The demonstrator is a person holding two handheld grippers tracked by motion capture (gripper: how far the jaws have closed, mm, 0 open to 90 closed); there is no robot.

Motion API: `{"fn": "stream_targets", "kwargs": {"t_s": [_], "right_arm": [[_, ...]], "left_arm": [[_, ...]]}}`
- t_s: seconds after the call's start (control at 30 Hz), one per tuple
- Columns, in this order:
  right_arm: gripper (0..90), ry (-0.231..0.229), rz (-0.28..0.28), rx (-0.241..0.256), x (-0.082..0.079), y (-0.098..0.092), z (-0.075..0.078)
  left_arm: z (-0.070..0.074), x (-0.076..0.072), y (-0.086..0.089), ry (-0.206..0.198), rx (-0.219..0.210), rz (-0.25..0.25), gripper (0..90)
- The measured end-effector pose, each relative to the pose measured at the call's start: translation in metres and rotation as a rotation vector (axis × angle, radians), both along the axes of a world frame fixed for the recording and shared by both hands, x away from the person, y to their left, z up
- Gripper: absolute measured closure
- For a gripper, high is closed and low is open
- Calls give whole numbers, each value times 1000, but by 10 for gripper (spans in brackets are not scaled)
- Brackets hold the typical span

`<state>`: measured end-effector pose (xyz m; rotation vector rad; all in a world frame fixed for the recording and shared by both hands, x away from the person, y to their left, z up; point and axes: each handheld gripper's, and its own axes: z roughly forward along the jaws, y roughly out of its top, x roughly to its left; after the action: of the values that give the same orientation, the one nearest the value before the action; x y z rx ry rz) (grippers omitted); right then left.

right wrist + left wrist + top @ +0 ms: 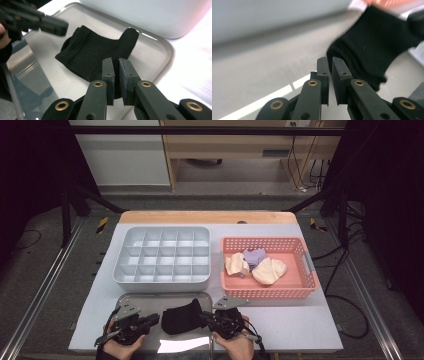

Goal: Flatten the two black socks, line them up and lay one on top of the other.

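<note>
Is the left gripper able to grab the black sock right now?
Probably yes. The left gripper sits just beside the black sock on the metal tray, with nothing between them. Its jaws look nearly shut, so they would need to open first.

Lab: black-curtained rig [30, 170], cables [345, 265].
</note>
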<state>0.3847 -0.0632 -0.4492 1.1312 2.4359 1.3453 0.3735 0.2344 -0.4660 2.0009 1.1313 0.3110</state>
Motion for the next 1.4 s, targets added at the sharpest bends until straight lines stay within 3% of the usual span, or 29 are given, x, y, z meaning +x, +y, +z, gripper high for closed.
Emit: {"fn": "stream_targets", "kwargs": {"t_s": [0.2,0.4,0.57,0.8,1.0,1.13,1.27,1.4], "right_arm": [[836,-34,41,8,-2,5,8],[837,-37,136,45,-3,25,14],[836,-30,218,42,-5,42,9],[831,-15,261,21,-7,54,-3],[822,0,265,14,-6,58,-12],[821,3,263,17,-7,60,-14],[820,0,271,16,-9,62,-16],[818,-4,281,13,-10,63,-15]], "left_arm": [[-5,-1,-13,-6,7,-21,869],[-6,-2,-20,-15,2,-26,885],[-6,-1,-26,-15,3,-36,892],[-6,1,-24,-12,-10,-43,882],[13,7,-12,-68,-100,-38,799],[28,13,-14,-110,-122,-59,724],[32,19,-32,-122,-96,-96,586],[25,23,-45,-116,-6,-105,526]]}}
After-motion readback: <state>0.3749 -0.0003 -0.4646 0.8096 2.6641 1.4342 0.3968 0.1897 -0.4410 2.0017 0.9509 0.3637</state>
